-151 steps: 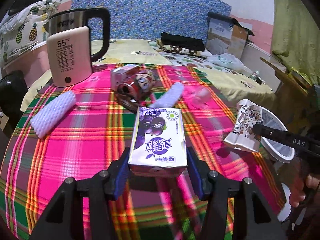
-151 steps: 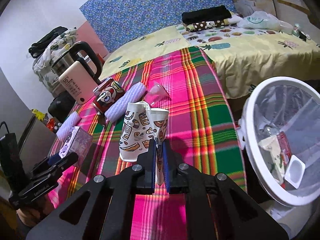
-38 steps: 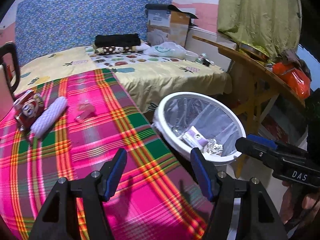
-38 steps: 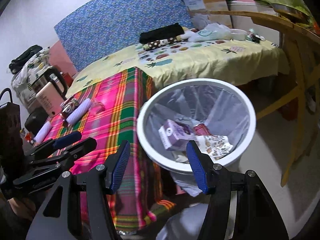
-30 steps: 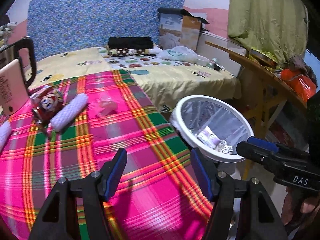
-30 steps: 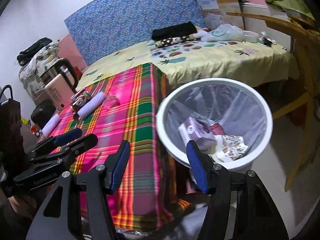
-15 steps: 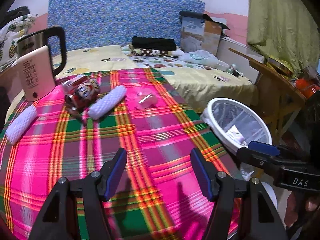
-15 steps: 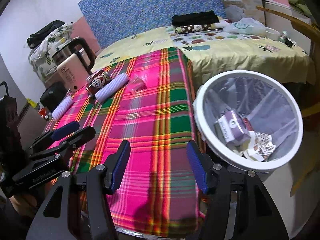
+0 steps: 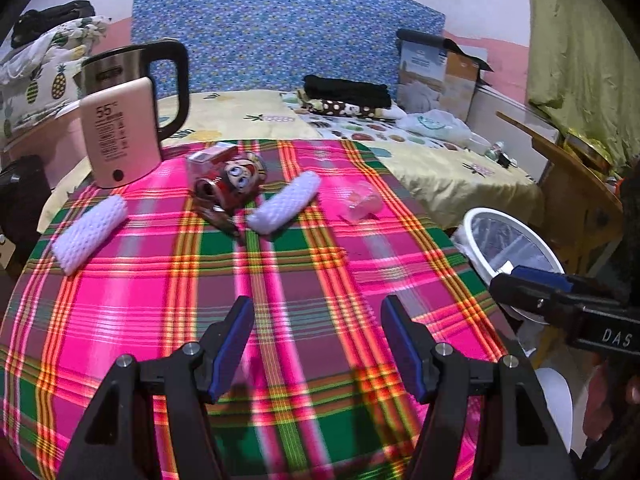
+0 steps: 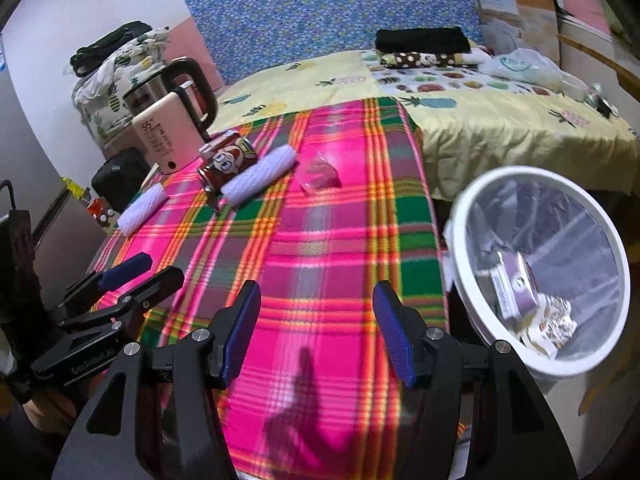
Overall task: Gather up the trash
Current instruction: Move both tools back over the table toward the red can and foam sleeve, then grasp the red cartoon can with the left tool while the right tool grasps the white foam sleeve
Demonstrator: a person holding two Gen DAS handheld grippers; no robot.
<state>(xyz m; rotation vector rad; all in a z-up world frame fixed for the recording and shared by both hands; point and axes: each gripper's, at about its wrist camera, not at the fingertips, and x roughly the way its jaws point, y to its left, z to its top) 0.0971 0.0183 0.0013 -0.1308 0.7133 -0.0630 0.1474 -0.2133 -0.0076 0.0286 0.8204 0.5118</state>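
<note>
**Both tongs empty over the plaid table, bin at the right edge**

The left gripper point(image 9: 316, 340) hangs over the near part of the plaid tablecloth point(image 9: 160, 300) with its jaws spread wide and nothing between them. The right gripper point(image 10: 316, 328) stands the same way, jaws wide apart and empty, just beside the table's right edge. Ahead of both tongs lies a broad stretch of bare cloth, giving free room between the fingertips and the litter farther back.

Beyond that open stretch, well ahead of the left tongs, a crushed red can point(image 9: 232, 184) lies on its side, touching a small carton point(image 9: 208, 158) behind it. A white foam sleeve point(image 9: 286, 202) lies just right of the can, a second foam sleeve point(image 9: 90, 232) well off to the left, and a clear pink plastic cup point(image 9: 358, 202) tipped over to the right. An electric kettle point(image 9: 120, 120) stands upright at the far left edge.

To the right of the right tongs, off the table edge and lower, sits the white bin point(image 10: 472, 280) with a clear liner. Inside it lie a purple milk carton point(image 10: 514, 284) and a crumpled patterned paper cup point(image 10: 554, 324).
</note>
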